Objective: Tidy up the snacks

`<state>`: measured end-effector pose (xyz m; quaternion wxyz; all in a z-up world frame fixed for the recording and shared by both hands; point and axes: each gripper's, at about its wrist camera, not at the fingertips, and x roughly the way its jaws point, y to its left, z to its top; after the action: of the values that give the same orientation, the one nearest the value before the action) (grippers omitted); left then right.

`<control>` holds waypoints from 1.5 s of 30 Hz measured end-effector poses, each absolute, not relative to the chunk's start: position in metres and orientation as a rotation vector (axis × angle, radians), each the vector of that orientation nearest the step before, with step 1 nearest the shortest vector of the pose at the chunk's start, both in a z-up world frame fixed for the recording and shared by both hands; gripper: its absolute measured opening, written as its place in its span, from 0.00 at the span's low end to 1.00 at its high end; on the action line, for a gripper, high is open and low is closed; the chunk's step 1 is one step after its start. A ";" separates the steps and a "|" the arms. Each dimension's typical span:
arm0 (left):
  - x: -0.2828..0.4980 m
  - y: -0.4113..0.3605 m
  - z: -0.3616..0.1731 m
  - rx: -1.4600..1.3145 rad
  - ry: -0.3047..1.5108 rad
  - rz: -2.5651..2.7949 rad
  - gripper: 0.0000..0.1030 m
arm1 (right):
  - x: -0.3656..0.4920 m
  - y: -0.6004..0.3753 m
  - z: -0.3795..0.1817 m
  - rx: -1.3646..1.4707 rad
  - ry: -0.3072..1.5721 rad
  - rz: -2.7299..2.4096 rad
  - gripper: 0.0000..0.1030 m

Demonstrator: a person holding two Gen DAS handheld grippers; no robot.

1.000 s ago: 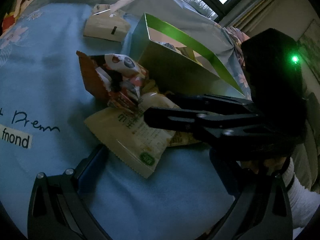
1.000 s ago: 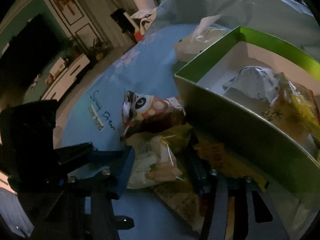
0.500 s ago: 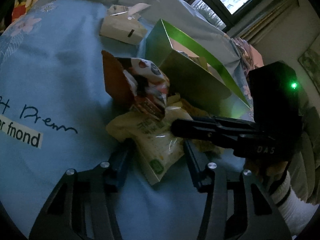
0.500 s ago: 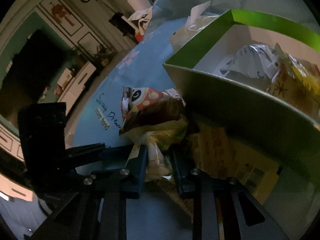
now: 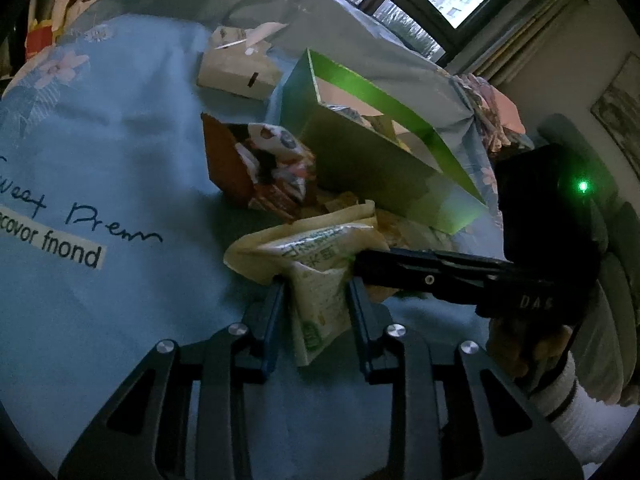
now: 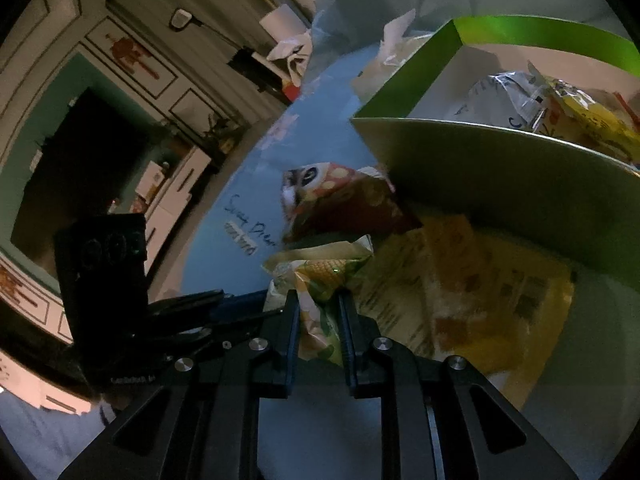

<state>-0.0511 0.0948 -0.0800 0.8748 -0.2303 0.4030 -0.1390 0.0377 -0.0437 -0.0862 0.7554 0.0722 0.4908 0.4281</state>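
**Both tools closing on one corn snack packet**

Left tool (image 5: 316,300) and right tool (image 6: 318,312) are both narrowing, jaws closing, with the corn snack packet (image 5: 320,276) between them, pads creasing it. It is lying on the blue cloth (image 5: 120,160) just beside the green box (image 5: 376,168). Best practice, judging here: let one tool take the seam, lift clear of the box wall, avoid tearing.

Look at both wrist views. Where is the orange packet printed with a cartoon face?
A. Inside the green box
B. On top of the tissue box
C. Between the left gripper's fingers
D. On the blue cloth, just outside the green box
D: the orange cartoon packet lies on the blue cloth, against the outer wall of the green box.
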 end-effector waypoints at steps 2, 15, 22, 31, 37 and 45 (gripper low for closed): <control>-0.052 0.092 -0.076 -0.470 0.836 -0.291 0.27 | 0.032 -0.047 -0.082 0.167 1.055 0.932 0.19; -0.045 0.061 -0.044 -0.376 0.791 -0.336 0.27 | 0.014 -0.081 -0.051 0.229 0.947 0.900 0.19; -0.017 0.042 -0.022 -0.304 0.761 -0.379 0.26 | 0.023 -0.106 -0.032 0.279 0.866 0.846 0.19; 0.030 0.022 0.002 -0.257 0.738 -0.437 0.26 | 0.048 -0.138 -0.007 0.310 0.768 0.778 0.19; 0.062 0.012 0.008 -0.248 0.747 -0.454 0.26 | 0.068 -0.153 -0.004 0.341 0.741 0.753 0.19; 0.096 0.001 0.002 -0.240 0.783 -0.457 0.26 | 0.098 -0.167 -0.015 0.399 0.755 0.737 0.19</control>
<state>0.0962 0.0013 0.0020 0.8921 -0.1155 0.3772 -0.2201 0.0977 -0.1674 -0.0152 0.8450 0.1889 0.3580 0.3494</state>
